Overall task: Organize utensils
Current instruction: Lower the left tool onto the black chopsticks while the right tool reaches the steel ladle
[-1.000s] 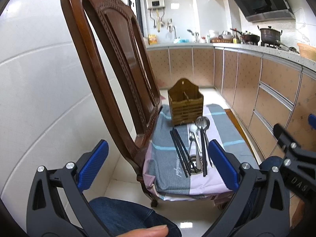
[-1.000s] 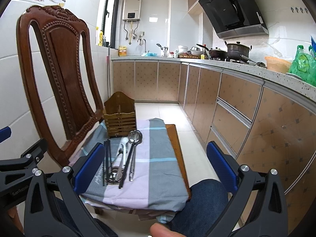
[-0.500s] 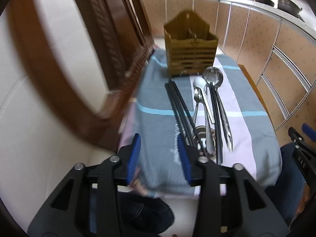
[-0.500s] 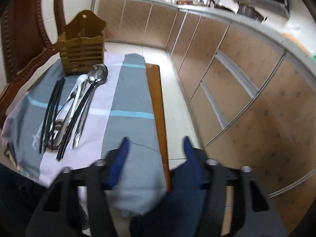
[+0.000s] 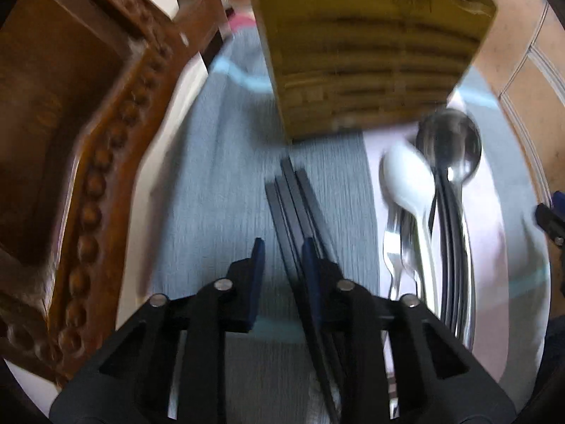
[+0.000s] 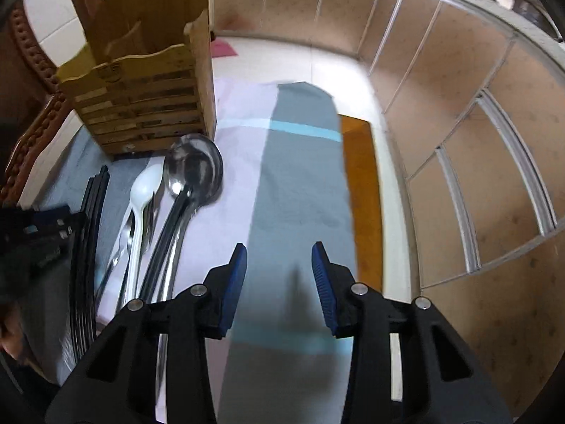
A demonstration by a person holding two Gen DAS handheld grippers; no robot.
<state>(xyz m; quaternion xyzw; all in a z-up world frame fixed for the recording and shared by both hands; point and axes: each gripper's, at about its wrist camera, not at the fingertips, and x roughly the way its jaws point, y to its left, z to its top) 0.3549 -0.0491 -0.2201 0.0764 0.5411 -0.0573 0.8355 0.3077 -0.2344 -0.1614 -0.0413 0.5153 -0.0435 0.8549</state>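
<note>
the left wrist view looks steeply down, close over the black chopsticks, with the wooden holder at 12 o'clock. the right wrist view sits higher, over the cloth, facing the cabinets at 2 o'clock. both views share holder, ladle and white spoon.
</note>
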